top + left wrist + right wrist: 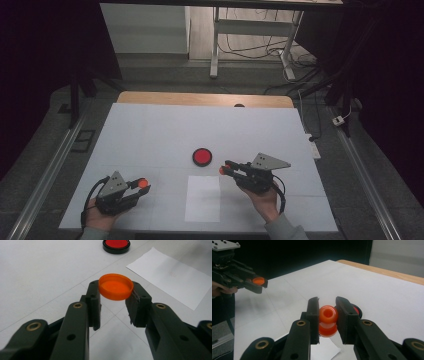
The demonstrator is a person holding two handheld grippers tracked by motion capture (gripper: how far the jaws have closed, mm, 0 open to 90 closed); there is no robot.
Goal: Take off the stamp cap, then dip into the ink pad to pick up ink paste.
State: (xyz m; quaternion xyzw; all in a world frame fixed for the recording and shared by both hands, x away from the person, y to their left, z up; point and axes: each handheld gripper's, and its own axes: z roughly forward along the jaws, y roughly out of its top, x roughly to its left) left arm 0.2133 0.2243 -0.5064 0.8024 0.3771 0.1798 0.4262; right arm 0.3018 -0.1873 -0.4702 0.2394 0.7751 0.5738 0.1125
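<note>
My left gripper (pixel 141 186) (pixel 113 303) is shut on a shallow orange cap (pixel 115 286) (pixel 143 182), held hollow side up between the tips of its jaws, just above the white table. My right gripper (pixel 226 169) (pixel 327 317) is shut on a small orange spool-shaped piece (pixel 328 320) (pixel 222 170) with a hole in its end. In the right gripper view, the left gripper (pixel 258 282) with its orange cap (pixel 258 280) appears at the far left. The two grippers point toward each other across a white paper sheet (pixel 202 198) (pixel 172 277).
A round black-rimmed red disc (pixel 202 157) (pixel 116 245) lies on the white table cover (pixel 160 135) just beyond the paper. A wooden table edge (pixel 205 98) runs along the back. Dark floor, metal rails and cables surround the table.
</note>
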